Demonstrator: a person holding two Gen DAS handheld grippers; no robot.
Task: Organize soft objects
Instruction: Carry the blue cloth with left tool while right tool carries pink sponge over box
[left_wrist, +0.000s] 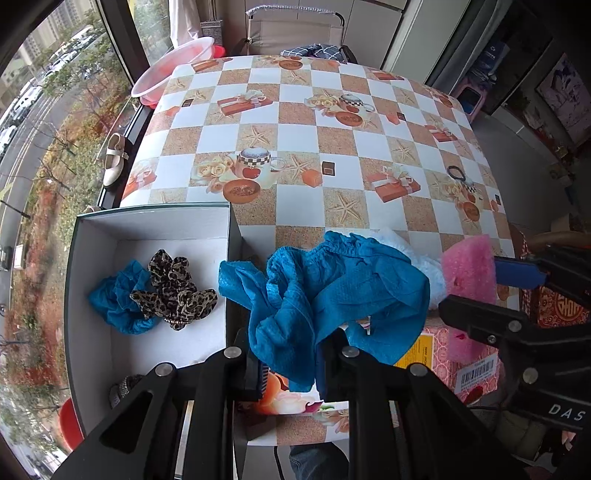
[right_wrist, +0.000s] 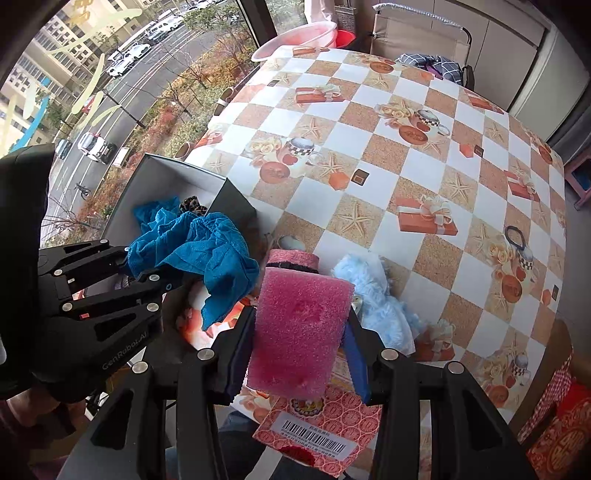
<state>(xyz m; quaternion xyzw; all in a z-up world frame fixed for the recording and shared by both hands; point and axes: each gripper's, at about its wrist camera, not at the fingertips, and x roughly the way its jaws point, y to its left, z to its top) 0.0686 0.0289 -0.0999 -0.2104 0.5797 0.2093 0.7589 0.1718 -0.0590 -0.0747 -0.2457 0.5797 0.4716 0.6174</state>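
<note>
Blue cloth (left_wrist: 325, 295) pinched in left jaws, pink sponge (right_wrist: 299, 332) in right, above checkered tablecloth (left_wrist: 332, 110).

My left gripper (left_wrist: 288, 365) is black, with round silver screws and blue pads (left_wrist: 263, 373). My right gripper (right_wrist: 295, 354) looks the same. White letters sit on the arms, at the lower left of the right view.

Pink basin (left_wrist: 173, 66) and shoe (left_wrist: 115, 159) beside checkered tablecloth (left_wrist: 332, 122).
</note>
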